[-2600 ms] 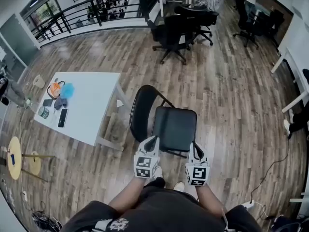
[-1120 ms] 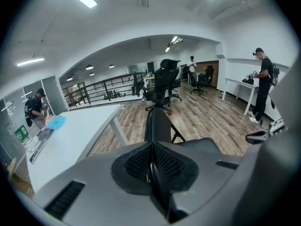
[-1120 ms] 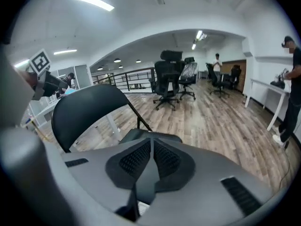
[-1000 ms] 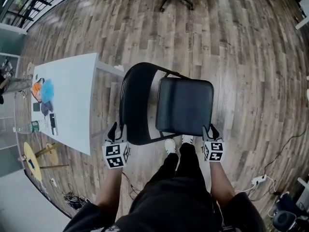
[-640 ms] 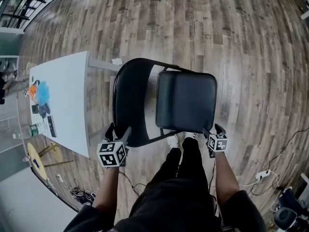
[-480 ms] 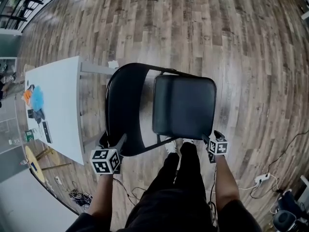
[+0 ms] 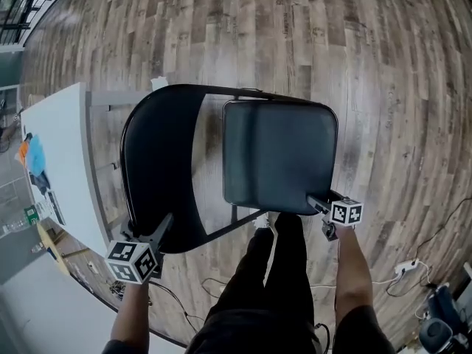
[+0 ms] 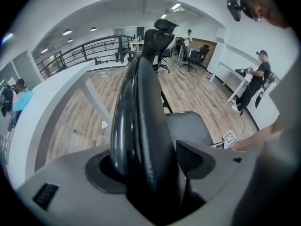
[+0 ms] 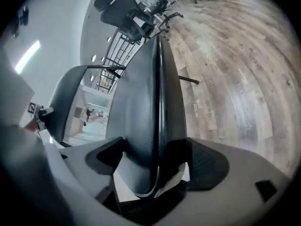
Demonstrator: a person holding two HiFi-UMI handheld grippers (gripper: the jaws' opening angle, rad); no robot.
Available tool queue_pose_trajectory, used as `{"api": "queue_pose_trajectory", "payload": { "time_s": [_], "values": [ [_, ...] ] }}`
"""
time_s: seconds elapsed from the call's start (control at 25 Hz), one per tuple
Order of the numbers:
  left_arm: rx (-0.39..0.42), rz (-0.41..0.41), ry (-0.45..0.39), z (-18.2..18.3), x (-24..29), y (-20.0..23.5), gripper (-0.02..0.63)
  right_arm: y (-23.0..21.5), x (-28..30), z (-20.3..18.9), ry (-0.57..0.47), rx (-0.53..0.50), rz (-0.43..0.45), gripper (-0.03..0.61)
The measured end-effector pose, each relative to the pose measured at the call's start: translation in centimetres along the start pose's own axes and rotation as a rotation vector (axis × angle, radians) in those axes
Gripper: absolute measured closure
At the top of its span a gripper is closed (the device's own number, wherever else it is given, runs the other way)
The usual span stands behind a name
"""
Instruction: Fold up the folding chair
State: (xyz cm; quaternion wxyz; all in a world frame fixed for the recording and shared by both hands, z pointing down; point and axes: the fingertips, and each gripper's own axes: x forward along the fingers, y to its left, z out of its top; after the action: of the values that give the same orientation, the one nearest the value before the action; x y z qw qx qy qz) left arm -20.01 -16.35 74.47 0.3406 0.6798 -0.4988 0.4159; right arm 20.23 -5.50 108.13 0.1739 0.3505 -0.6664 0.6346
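Since a second ago both pairs of jaws went from narrow to wide: the left gripper (image 7: 147, 228) stands open around the edge of the backrest (image 7: 158, 161), and the right gripper (image 7: 321, 202) is opening with a corner of the seat (image 7: 280, 153) between its jaws, not pressed. The folding chair (image 7: 221, 231) is still unfolded beside the table (image 7: 55, 139), so I think folding needs a fresh grip

r hand-held gripper (image 7: 318, 203) sank, jaws opening round chair seat (image 7: 280, 157).

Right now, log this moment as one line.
folding chair: unfolded | left gripper: open, astride backrest | right gripper: jaws opening, seat edge between them | fold: not begun
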Motion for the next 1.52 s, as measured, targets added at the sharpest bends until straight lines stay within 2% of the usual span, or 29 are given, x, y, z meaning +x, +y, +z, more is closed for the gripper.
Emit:
{"api": "queue_pose_trajectory", "payload": {
  "time_s": [0.08,0.2,0.36,0.44,0.6,0.72,0.84,1.0,1.12,1.52],
  "values": [
    [0.005,-0.006,-0.004,0.0,0.3,0.0,0.301,0.0,0.8,-0.5,0.004,0.039,0.074,0.187],
    [-0.004,-0.024,-0.003,0.2,0.2,-0.2,0.326,0.2,1.7,-0.5,0.023,0.035,0.113,0.184],
    [-0.048,-0.071,-0.01,0.0,0.4,-0.4,0.375,-0.1,1.8,-0.4,0.042,0.039,0.101,0.186],
    [-0.05,-0.069,-0.017,0.2,0.2,-0.3,0.382,0.4,1.6,-0.2,0.048,0.034,0.089,0.186],
    [-0.056,-0.062,-0.032,1.5,-1.8,-0.4,0.399,3.5,0.7,-0.2,0.048,0.042,0.109,0.187],
    [-0.078,-0.095,-0.07,2.8,-3.6,-1.2,0.429,6.2,-0.4,1.2,0.029,0.011,0.122,0.189],
    [-0.1,-0.159,-0.092,3.9,-5.7,-2.0,0.499,9.9,-1.6,1.6,0.038,-0.039,0.131,0.211],
    [-0.116,-0.183,-0.119,5.2,-8.8,-1.7,0.53,15.5,-3.5,2.5,0.015,-0.062,0.141,0.22],
    [-0.116,-0.17,-0.128,5.6,-11.4,-0.8,0.535,20.5,-4.4,2.2,0.026,-0.107,0.168,0.266],
    [-0.083,-0.119,-0.118,6.6,-18.7,4.5,0.537,40.6,-3.4,0.0,0.105,-0.356,0.303,0.296]
  ]
}}
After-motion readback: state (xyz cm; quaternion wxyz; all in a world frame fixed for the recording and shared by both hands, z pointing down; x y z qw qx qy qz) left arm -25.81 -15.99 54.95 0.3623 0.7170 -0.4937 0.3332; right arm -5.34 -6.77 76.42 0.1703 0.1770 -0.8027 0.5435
